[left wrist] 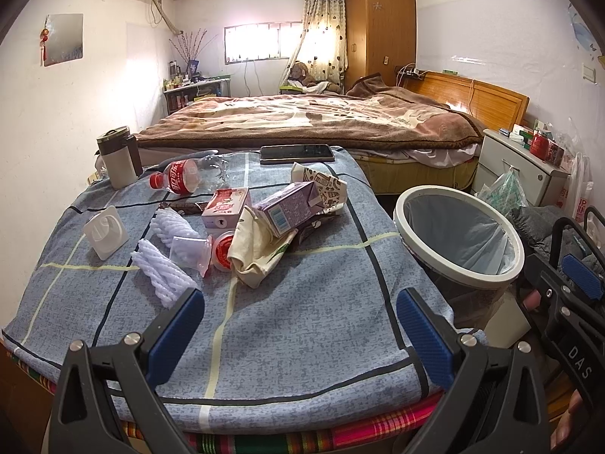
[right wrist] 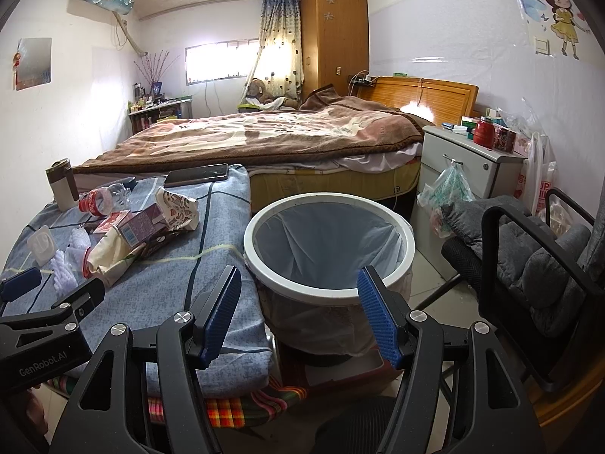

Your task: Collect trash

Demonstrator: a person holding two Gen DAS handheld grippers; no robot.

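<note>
Trash lies in a heap on the blue checked cloth (left wrist: 310,302): a purple carton (left wrist: 291,208), a pink carton (left wrist: 227,206), a crushed red-label bottle (left wrist: 181,176), a patterned paper cup (left wrist: 325,185), white foam nets (left wrist: 162,272), a crumpled cream wrapper (left wrist: 257,253). A white-rimmed bin (right wrist: 329,249) with a blue liner stands right of the table. My left gripper (left wrist: 300,325) hovers open over the cloth's near edge, short of the heap. Also open, my right gripper (right wrist: 300,317) hangs in front of the bin, nothing between its fingers.
A black phone (left wrist: 297,153) and a tumbler (left wrist: 119,159) sit at the table's far side, a white hook plate (left wrist: 106,230) at its left. Behind is a bed (left wrist: 321,121); a white nightstand (right wrist: 469,162) and a dark chair (right wrist: 529,257) stand to the right.
</note>
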